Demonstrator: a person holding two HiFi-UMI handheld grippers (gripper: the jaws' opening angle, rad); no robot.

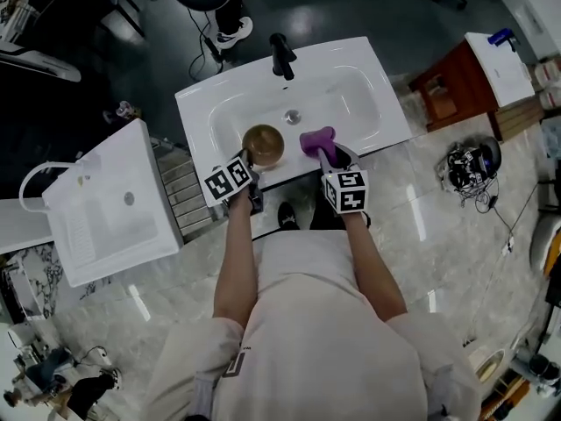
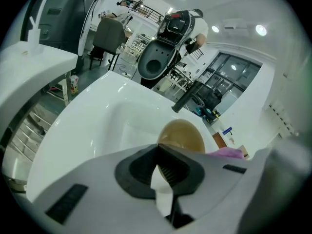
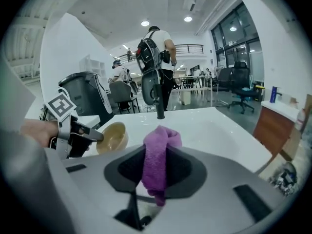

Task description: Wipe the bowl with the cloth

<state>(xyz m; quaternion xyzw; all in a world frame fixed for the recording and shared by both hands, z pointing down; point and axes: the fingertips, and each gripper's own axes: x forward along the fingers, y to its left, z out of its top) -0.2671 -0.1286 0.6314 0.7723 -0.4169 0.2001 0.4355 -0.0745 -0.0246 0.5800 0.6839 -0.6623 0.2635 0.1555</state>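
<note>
White sink (image 1: 359,95), both forearms stretched straight to its front edge. Brown bowl (image 1: 263,144) is there, rim pinched in the left gripper (image 1: 249,163) jaws; just beside it, the right gripper (image 1: 327,158) jaws clamp the purple cloth (image 1: 316,138).

Probably lab office, desk chairs (image 3: 242,90), freestanding sinks (image 1: 195,103)

Glossy sink (image 1: 351,90) — fuzzy cloth (image 3: 157,152), smooth matt bowl (image 1: 263,145).
</note>
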